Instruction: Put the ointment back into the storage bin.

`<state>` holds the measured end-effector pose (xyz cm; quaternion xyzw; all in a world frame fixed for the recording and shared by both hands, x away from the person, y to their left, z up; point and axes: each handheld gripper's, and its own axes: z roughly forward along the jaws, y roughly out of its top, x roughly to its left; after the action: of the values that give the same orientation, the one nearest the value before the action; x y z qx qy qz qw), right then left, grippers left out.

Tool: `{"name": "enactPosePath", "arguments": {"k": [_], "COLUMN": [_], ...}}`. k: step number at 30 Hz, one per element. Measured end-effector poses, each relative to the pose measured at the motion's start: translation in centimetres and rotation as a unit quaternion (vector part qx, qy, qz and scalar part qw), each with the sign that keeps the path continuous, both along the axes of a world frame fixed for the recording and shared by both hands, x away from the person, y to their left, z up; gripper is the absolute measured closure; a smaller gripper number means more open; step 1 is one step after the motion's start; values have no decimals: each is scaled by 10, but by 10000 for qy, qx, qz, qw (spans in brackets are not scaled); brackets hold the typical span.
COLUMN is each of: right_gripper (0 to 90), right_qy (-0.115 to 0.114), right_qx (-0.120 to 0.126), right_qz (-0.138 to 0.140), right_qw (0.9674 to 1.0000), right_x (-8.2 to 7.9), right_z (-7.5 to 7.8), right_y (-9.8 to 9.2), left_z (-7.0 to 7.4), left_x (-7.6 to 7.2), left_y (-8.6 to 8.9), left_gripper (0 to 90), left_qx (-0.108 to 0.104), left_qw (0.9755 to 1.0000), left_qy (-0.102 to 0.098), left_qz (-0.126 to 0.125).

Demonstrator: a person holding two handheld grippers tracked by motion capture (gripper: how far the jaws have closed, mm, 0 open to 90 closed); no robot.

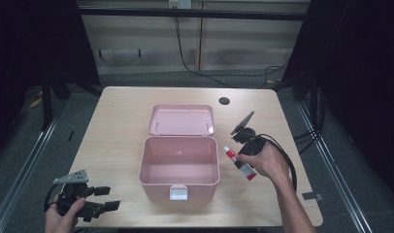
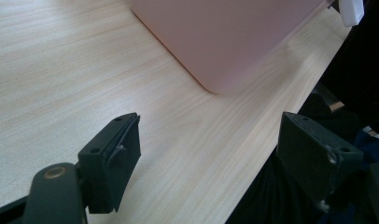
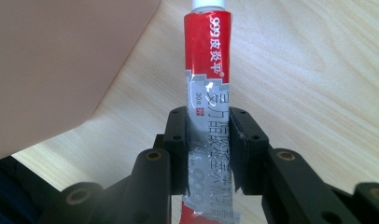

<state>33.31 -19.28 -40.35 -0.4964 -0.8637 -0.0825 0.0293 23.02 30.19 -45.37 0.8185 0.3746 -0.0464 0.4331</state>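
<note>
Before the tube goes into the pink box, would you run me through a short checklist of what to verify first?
1. Right gripper shut on the ointment tube: ok, both pads press its sides.
2. Tube off the table: ok, it hangs tilted beside the box.
3. Pink box open, with its lid folded back: ok.
4. Box interior free of other things: ok, the bottom looks bare in the high view.
5. Left gripper away from the box: ok, it sits open at the near left edge.
6. Tube cap tight: cannot tell.
</note>
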Motion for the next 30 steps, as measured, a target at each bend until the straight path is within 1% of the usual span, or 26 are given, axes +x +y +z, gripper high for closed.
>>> {"name": "enactPosePath", "arguments": {"k": [4,6,7,9,10,12,15,19,21,25,27,28,30], "right_gripper": [706,706,705,705,706,706,706,706,706,706,705,706,705], "right_qy": [-50,-37,-72,-58,-112,-149,-158,-176,-234,-289,-306,-337,-336], "right_qx": [5,-12,-25,-35,-9,25,26,2,42,34,32,80,68], "right_qz": [19,32,11,3,-32,-37,-34,28,168,197,158,144,127], "right_qw": [10000,10000,10000,10000,9999,9999,9999,9998,9996,9994,9994,9993,9993], "right_x": [0,0,-1,-1,-1,-2,-2,-3,-3,-4,-5,-5,-6], "right_z": [5,7,9,11,15,18,21,24,25,29,33,35,37], "right_y": [-1,-2,-2,-3,-6,-8,-9,-8,-7,-7,-7,-7,-7], "left_z": [0,0,0,0,0,0,0,0,0,0,0,-1,-1], "left_x": [0,0,0,0,0,0,0,0,0,0,0,0,0], "left_y": [0,0,0,0,0,0,-1,-1,0,-1,0,-1,-1], "left_gripper": [215,215,215,215,215,215,215,215,215,215,215,215,215], "left_qx": [-10,-5,-9,-13,-5,-4,-11,-6,-8,14,1,13,10], "left_qw": [10000,10000,10000,10000,10000,10000,10000,10000,10000,10000,10000,10000,10000], "left_qy": [12,7,8,7,-10,8,24,26,19,12,24,23,35], "left_qz": [3,5,7,19,20,0,-9,-5,0,-12,-4,-14,-37]}}
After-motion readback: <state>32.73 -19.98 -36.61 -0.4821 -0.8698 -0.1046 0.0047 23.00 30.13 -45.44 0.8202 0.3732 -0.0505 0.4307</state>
